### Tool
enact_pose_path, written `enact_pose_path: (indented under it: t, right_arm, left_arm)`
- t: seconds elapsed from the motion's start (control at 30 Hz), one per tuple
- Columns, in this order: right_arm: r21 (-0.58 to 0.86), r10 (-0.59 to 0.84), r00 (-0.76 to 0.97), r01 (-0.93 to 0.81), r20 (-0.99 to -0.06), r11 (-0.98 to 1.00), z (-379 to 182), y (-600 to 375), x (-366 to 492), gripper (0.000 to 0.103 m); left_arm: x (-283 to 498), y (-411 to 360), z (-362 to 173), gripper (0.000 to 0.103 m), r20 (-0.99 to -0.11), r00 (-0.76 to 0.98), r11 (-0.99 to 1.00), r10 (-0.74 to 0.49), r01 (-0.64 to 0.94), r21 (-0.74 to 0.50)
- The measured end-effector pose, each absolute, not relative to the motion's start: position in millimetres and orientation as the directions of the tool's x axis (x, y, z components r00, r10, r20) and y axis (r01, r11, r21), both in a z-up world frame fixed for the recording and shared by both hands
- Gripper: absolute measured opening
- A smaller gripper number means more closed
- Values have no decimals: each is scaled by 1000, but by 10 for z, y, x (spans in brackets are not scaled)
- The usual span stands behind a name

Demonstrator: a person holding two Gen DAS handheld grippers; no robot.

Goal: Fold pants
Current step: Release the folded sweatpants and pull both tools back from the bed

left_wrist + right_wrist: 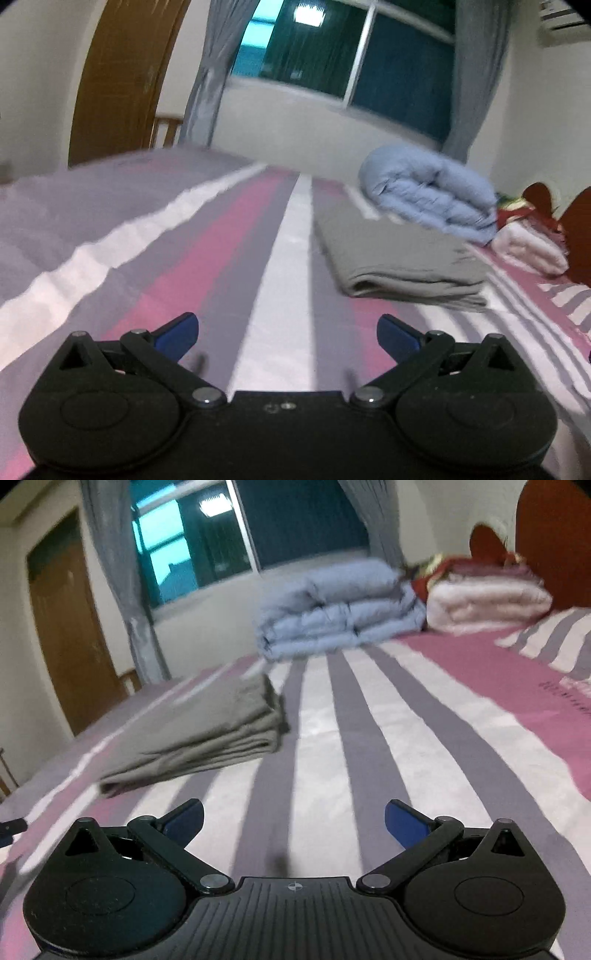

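The left gripper [287,334] has its fingers [177,336] released, spread wide with nothing between the flat blue pads; the black linkage arms behind them are matte plastic with round metal pivots. Below them lies the bed [110,258], covered in a smooth sheet with broad stripes of grey-lilac, pink and white, lightly rippled on the left side.

The right gripper [294,821] is likewise released, its blue fingers [404,823] well apart and holding nothing, above wide white and grey stripes of the same sheet.

The pants [399,258] are grey, of soft matte cloth, and lie on the bed as a flat rectangular stack of several layers with rounded folded edges. In the left wrist view they sit ahead and to the right of the fingers; in the right wrist view the pants [207,731] sit ahead and to the left. Neither gripper touches them.

Beyond the pants rests a puffy pale-blue quilt [340,609], folded into thick, rounded layers. Just beside it lies a folded white-pink blanket [487,602], with dark red cloth on top. Grey curtains [114,572] hang by a window, and a brown wooden door [70,627] stands at the left.
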State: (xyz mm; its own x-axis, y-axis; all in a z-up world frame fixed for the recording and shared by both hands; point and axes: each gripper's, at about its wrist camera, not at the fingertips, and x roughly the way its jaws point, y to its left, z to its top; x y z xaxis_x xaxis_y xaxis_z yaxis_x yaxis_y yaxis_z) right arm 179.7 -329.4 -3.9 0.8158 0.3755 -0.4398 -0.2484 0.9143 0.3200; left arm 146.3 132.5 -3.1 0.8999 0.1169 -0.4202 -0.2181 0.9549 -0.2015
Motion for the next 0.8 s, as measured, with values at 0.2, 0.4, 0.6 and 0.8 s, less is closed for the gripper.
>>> enact_pose_path:
  t: [0.2, 0.4, 0.6, 0.8]
  right_arm:
    - [281, 357, 858, -262, -370, 923, 242, -3186, 1076, 103]
    - [262, 387, 857, -308, -341, 914, 382, -3164, 410, 103]
    - [229, 405, 852, -344, -331, 911, 485, -3060, 15, 103]
    - [121, 447, 849, -430, -281, 894, 550, -2838, -263, 103]
  left_arm:
    - [896, 744, 261, 97, -348, 931, 983, 114, -156, -97]
    - [391, 269, 295, 97, -315, 949, 999, -5, -5, -31]
    - [40, 128, 327, 97, -288, 957, 997, 24, -43, -62]
    - [-186, 311, 377, 97, -239, 968, 968, 70, -124, -218]
